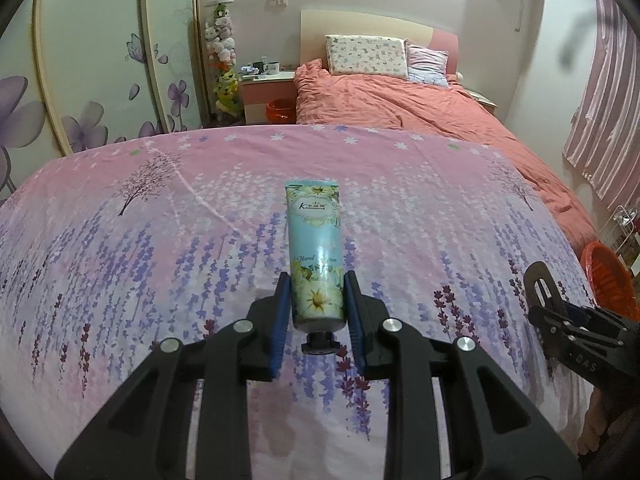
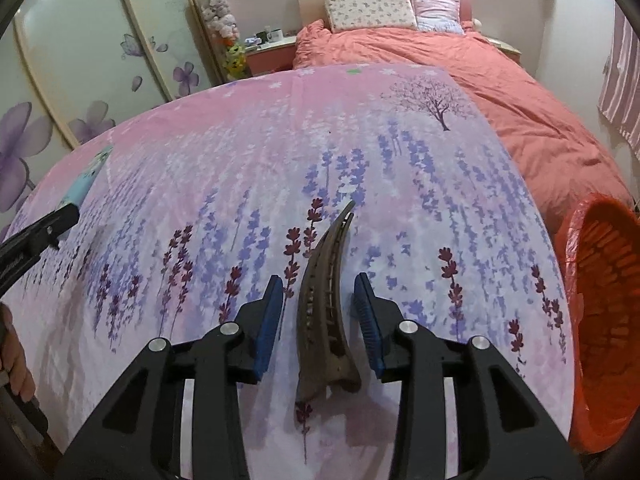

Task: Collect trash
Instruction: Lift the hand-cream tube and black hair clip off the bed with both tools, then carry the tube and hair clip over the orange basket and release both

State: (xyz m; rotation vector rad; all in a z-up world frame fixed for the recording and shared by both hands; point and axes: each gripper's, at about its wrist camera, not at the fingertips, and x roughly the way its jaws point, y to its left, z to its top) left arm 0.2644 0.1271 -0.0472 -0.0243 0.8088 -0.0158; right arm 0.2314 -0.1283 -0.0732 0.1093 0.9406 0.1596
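A light blue hand cream tube (image 1: 317, 256) with a black cap lies on the pink floral cloth (image 1: 160, 240), cap toward me. My left gripper (image 1: 317, 280) has its blue pads against both sides of the tube's lower end, shut on it. A brown curved hair clip (image 2: 326, 304) lies on the cloth between the fingers of my right gripper (image 2: 320, 286), which is open with gaps on both sides. The tube (image 2: 86, 180) and left gripper also show at the far left of the right wrist view. The right gripper (image 1: 560, 320) shows at the right of the left wrist view.
A red-lined orange basket (image 2: 608, 320) stands off the right edge of the cloth, also in the left wrist view (image 1: 608, 280). Beyond lies a bed with a salmon quilt (image 1: 420, 108), pillows, a nightstand (image 1: 266, 84) and a wardrobe at left.
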